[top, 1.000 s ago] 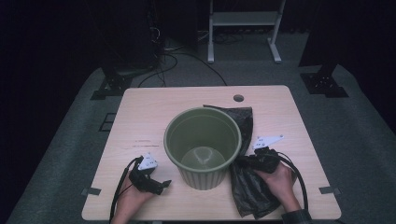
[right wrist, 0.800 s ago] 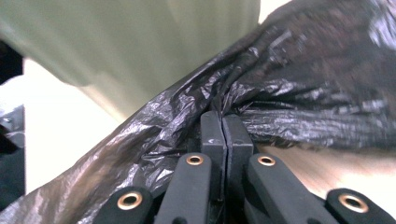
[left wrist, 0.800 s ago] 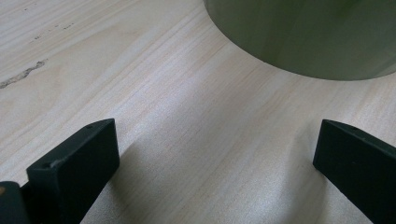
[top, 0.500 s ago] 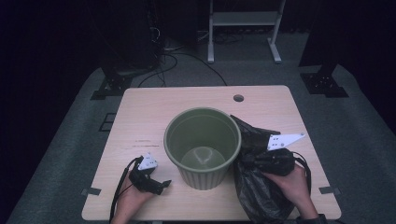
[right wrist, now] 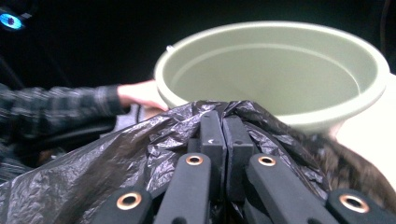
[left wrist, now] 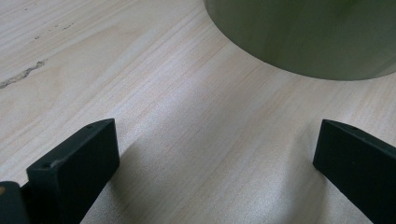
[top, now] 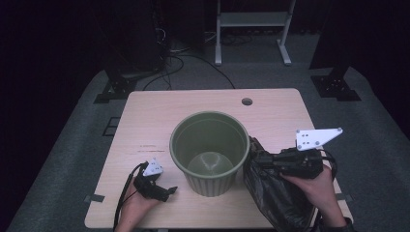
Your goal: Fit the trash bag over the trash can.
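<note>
A green bucket stands upright and empty in the middle of the wooden table. To its right my right gripper is shut on a crumpled black plastic bag, lifted above the table beside the bucket's rim; in the right gripper view the jaws meet on the bag with the bucket just beyond. My left gripper rests open on the table at the front left of the bucket. Its jaws stand wide apart over bare wood, with the bucket's wall ahead.
A round cable hole sits near the table's far edge. Dark stands and cables lie on the grey floor beyond. A white frame is at the back.
My right gripper has risen with the black bag, pulling it up off the table beside the bucket. The left gripper has stayed in place.
</note>
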